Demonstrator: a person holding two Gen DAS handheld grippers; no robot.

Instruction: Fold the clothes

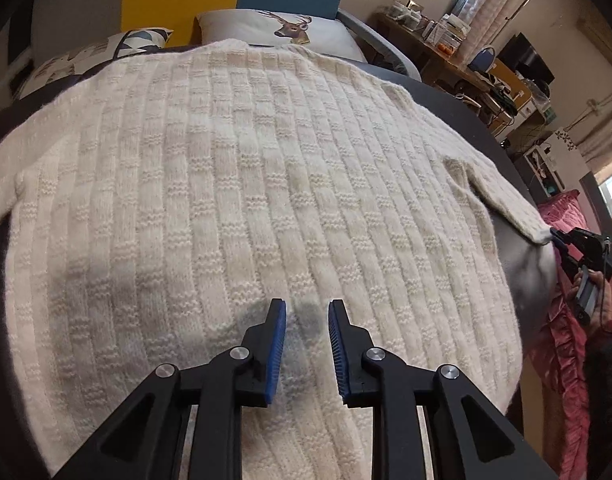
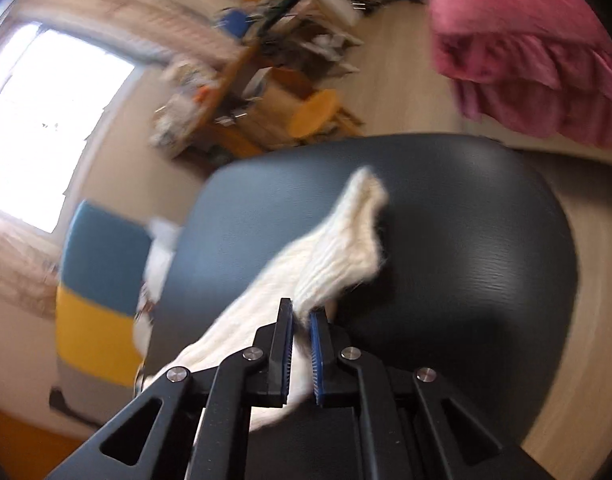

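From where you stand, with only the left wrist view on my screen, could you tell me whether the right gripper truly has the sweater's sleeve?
Observer: Yes. In the right wrist view the right gripper is shut on the sleeve cuff, the knit pinched between its blue pads.
Operator: Thank you. Does the cuff lie flat on the table?
Observer: No, it stands up past the fingertips, above the dark table.
Operator: And what lies beyond the table on that side?
Observer: A pink ruffled fabric and a cluttered wooden desk, both blurred.
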